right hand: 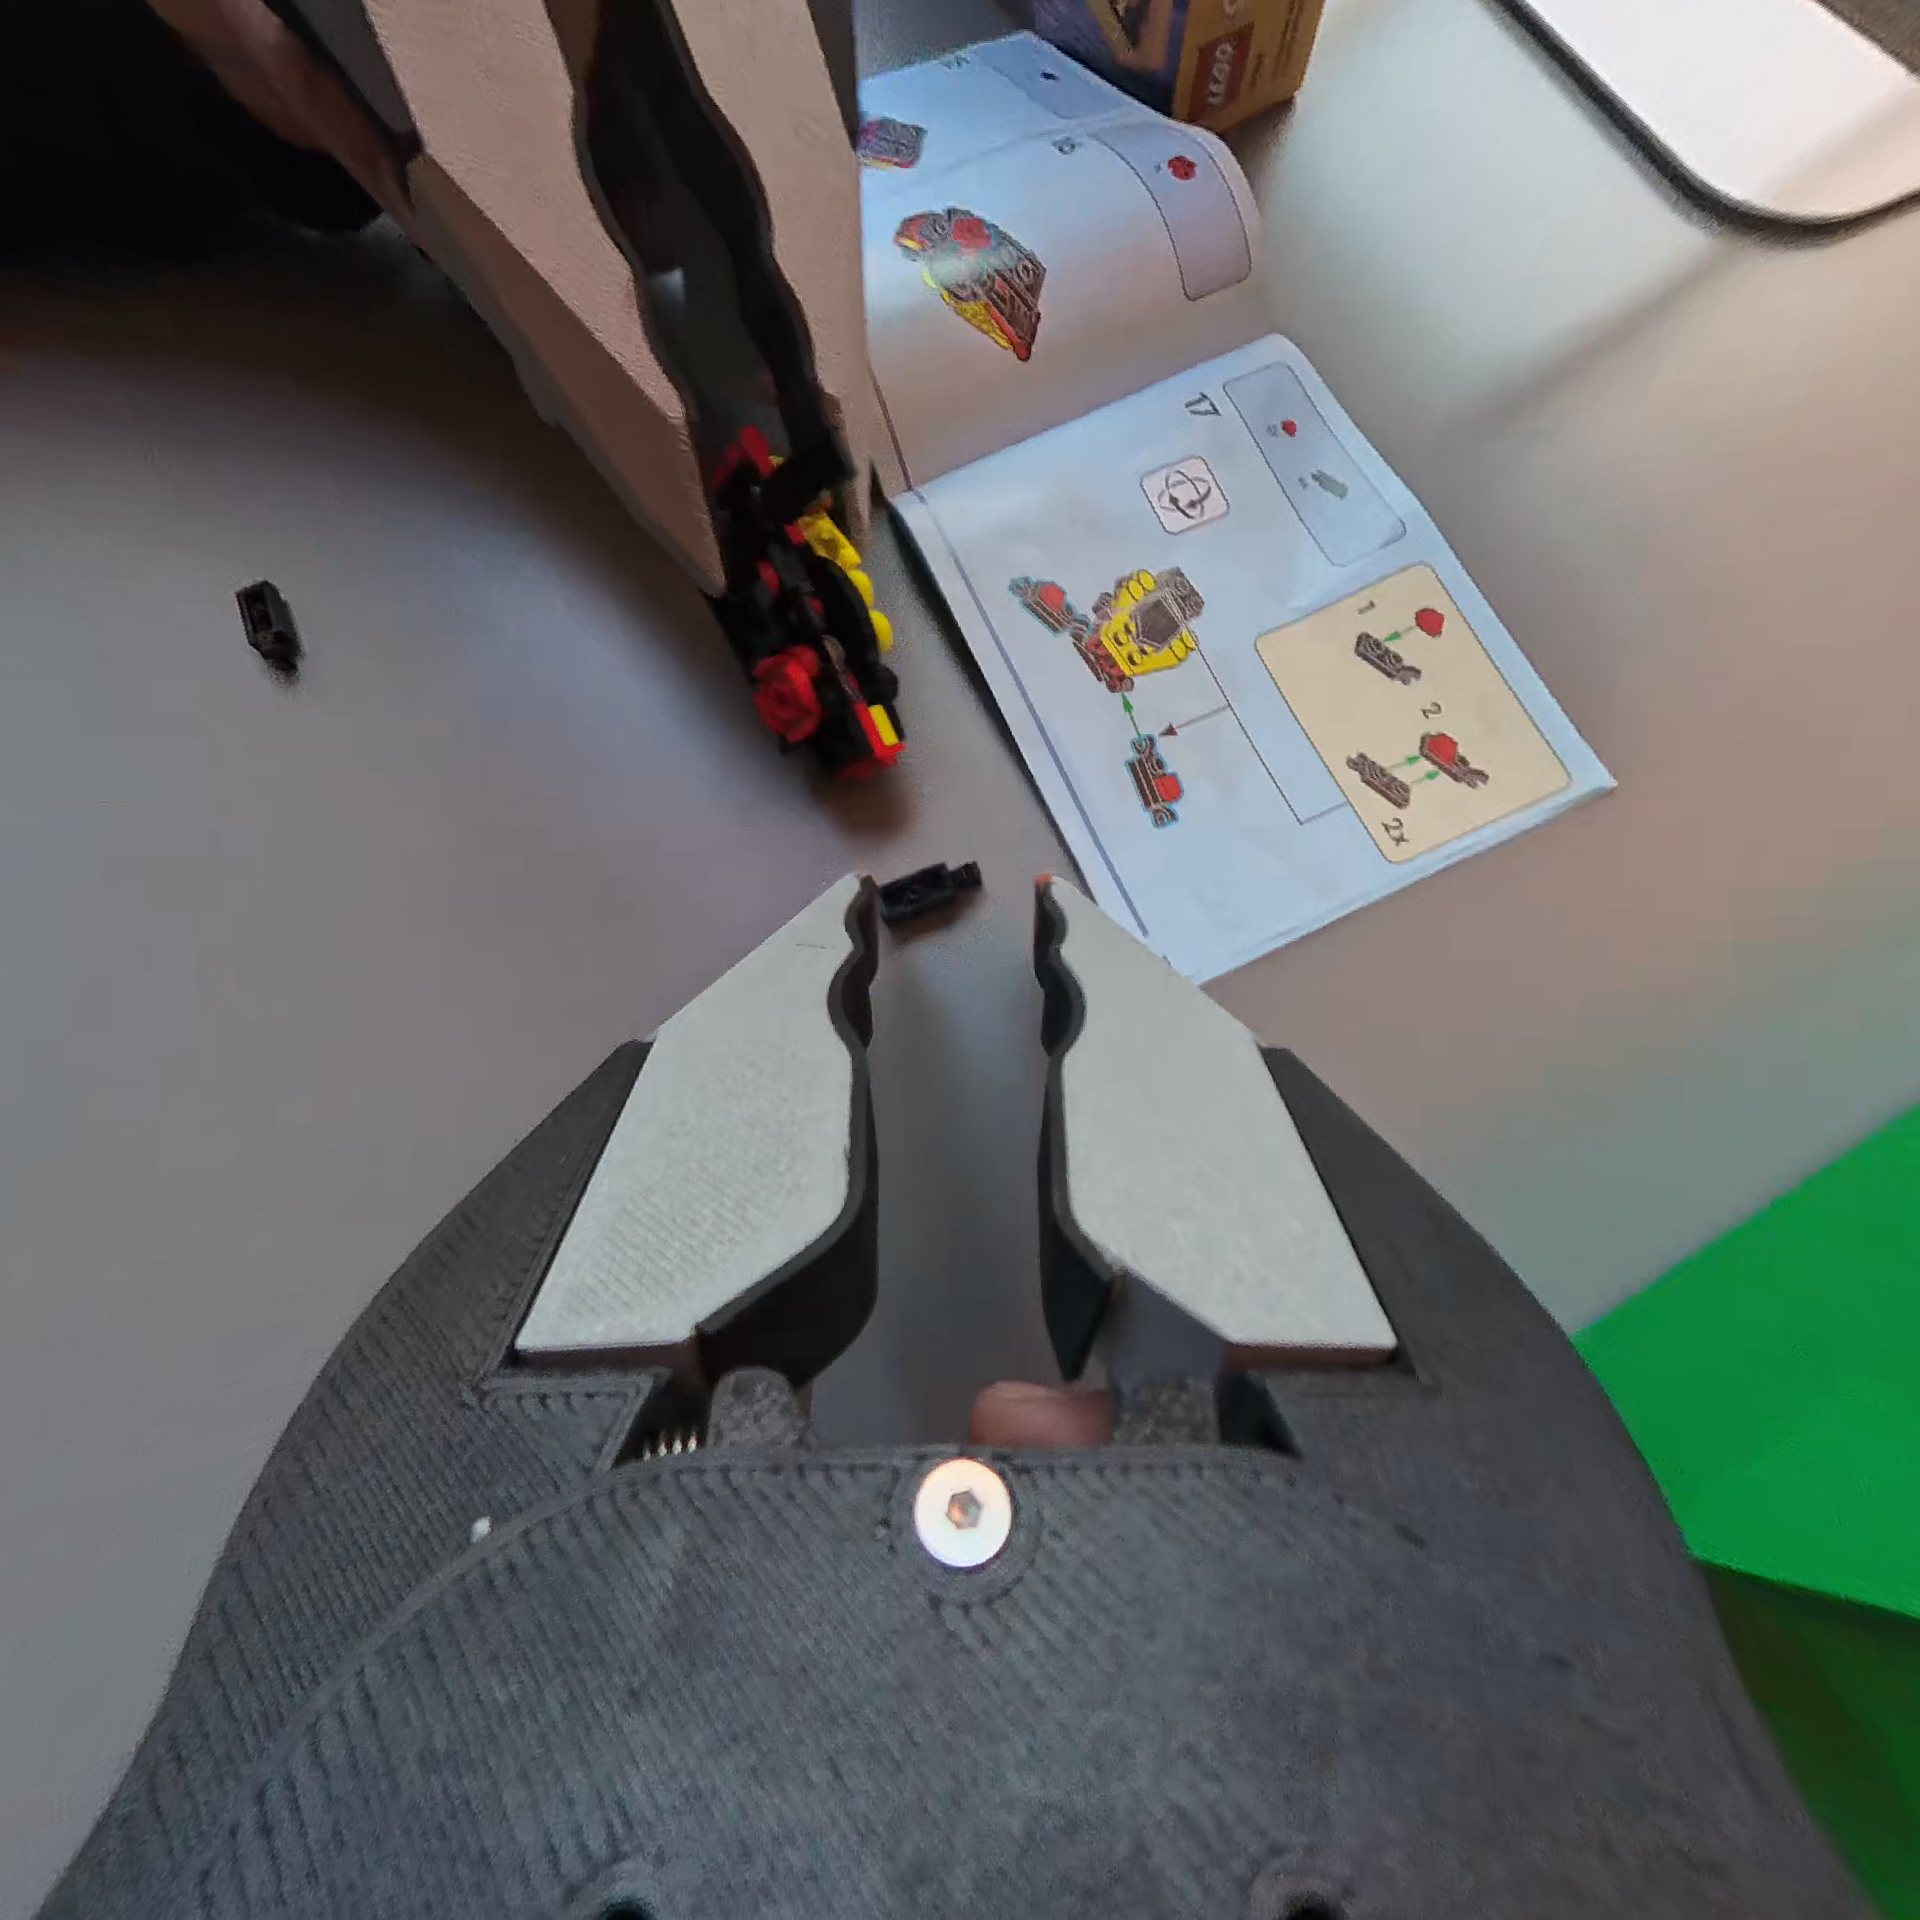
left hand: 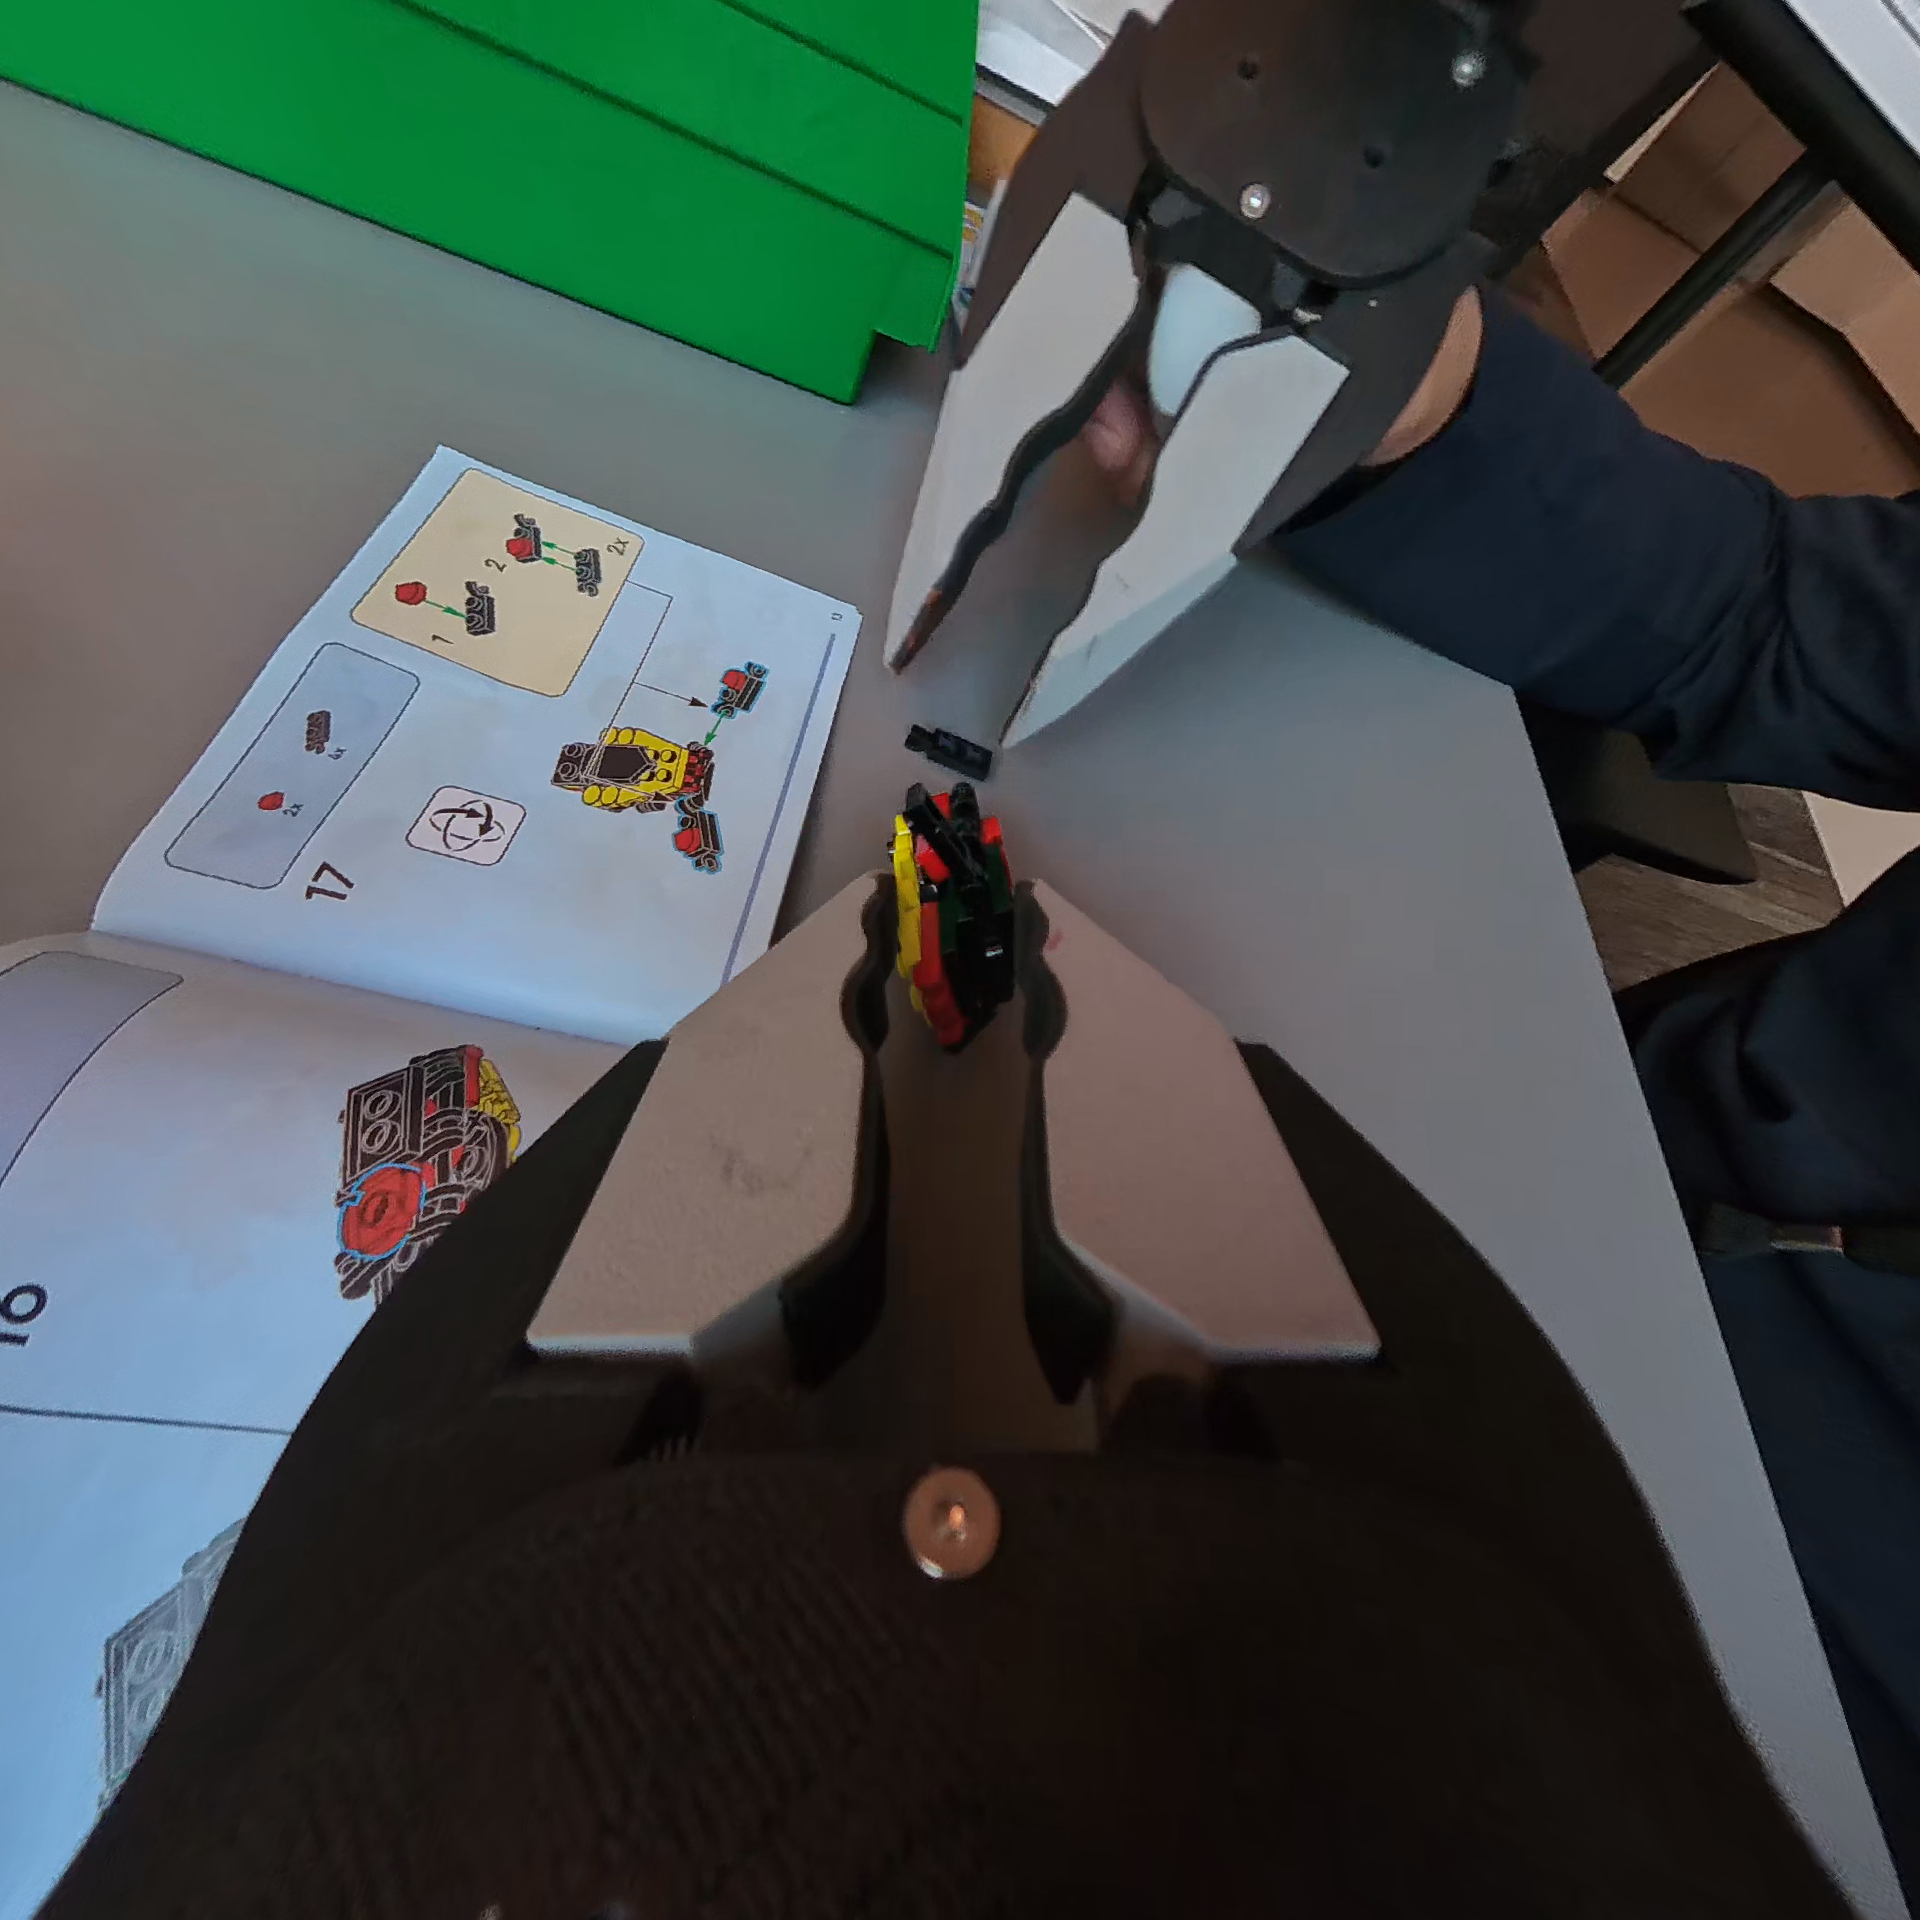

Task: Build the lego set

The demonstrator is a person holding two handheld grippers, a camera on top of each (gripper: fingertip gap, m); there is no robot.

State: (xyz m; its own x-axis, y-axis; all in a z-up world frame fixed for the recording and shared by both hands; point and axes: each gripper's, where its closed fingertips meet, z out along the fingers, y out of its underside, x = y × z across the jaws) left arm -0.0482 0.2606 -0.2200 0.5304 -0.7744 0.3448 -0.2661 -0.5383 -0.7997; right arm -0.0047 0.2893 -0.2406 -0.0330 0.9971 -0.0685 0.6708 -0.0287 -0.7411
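Left hand-held gripper (left hand: 954,935) pinches a red, yellow and black lego model (left hand: 956,914).

Both wrist views look steeply down, seemingly facing each other, sharing the booklet (left hand: 499,748).

Grey table (right hand: 416,883): open instruction booklet (right hand: 1278,665), two loose black pieces (right hand: 928,891) (right hand: 268,623), green box (left hand: 623,156), cardboard box (right hand: 1236,62).
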